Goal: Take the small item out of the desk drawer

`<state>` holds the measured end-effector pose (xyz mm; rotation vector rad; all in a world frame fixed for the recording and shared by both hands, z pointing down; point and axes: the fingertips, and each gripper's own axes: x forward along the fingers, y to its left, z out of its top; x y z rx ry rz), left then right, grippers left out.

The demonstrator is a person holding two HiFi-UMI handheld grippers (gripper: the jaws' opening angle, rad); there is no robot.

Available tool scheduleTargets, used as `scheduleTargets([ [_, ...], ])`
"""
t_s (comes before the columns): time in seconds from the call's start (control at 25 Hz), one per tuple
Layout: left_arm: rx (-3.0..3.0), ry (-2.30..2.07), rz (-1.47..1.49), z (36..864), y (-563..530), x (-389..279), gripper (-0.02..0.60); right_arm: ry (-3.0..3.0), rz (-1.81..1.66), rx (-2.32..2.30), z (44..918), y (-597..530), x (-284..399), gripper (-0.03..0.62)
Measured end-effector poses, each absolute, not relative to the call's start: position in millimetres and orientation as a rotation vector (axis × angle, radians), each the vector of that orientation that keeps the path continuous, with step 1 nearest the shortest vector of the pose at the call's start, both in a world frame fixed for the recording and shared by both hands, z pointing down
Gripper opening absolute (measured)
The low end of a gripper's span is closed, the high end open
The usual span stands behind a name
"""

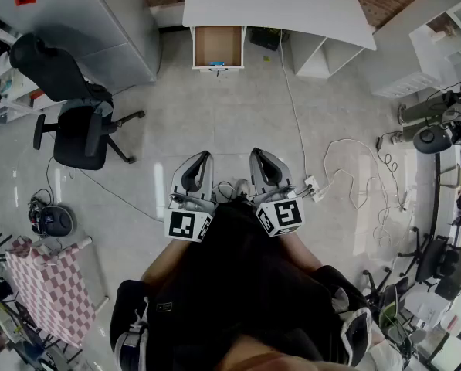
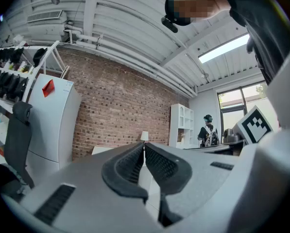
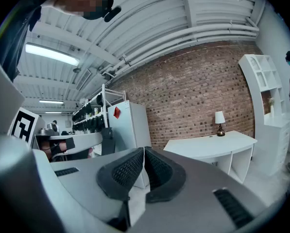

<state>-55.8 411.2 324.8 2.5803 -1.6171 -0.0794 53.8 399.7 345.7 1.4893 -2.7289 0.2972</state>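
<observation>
The white desk (image 1: pixel 276 6) stands at the far side of the room, well ahead of me. Its drawer (image 1: pixel 217 47) is pulled out, showing a brown wooden bottom. A small blue item (image 1: pixel 217 63) lies at the drawer's front edge. My left gripper (image 1: pixel 206 156) and right gripper (image 1: pixel 255 154) are held side by side close to my body, far from the drawer, both pointing toward the desk. In the left gripper view the gripper (image 2: pixel 144 147) is shut and holds nothing. The right gripper (image 3: pixel 144 150) is likewise shut and holds nothing, with the desk (image 3: pixel 208 147) and a small lamp (image 3: pixel 220 118) beyond it.
A black office chair (image 1: pixel 76 122) stands left of my path, beside a white cabinet (image 1: pixel 68 22). Cables and a power strip (image 1: pixel 316 185) trail over the floor on the right. A white shelf unit (image 1: pixel 438 37) stands at the far right, and a checkered cloth (image 1: pixel 49 284) lies at the near left.
</observation>
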Motion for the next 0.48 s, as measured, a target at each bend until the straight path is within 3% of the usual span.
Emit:
scheduleTargets([
  [0.48, 2.574, -1.614, -0.077, 324.4, 412.8, -43.3, 0.017, -2.737, 0.298, 1.474, 344.0, 402.1, 63.5, 0.031],
])
